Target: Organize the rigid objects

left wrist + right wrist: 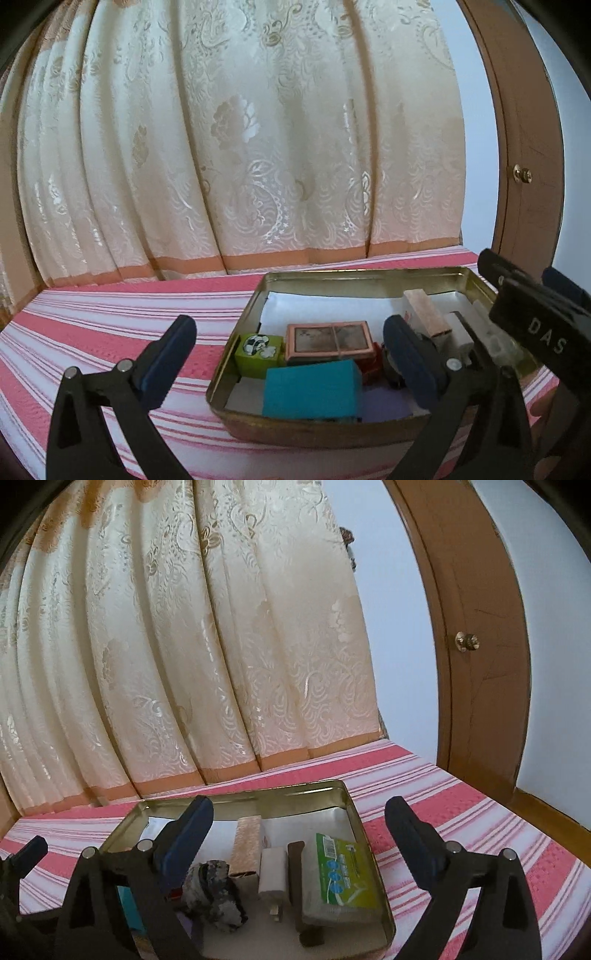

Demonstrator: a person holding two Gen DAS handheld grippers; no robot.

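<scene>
The tin (369,275), packed with small boxes, sits on the striped bed (110,314) before a cream curtain (221,129) and brown door (480,627). Both tools, left (291,354) and right (299,842), gape empty. On soft bedding, I reckon a nudged rim could tip the tin.

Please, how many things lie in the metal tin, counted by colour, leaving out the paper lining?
Green: 2 (cube box, packet)
Teal: 1 (block)
Pink or peach: 2 (framed box, tall carton)
White: 1 (plug)
Red: 1 (small item)
Brown: 1 (bar)
Dark grey: 1 (lump)
Total: 9 visible
</scene>
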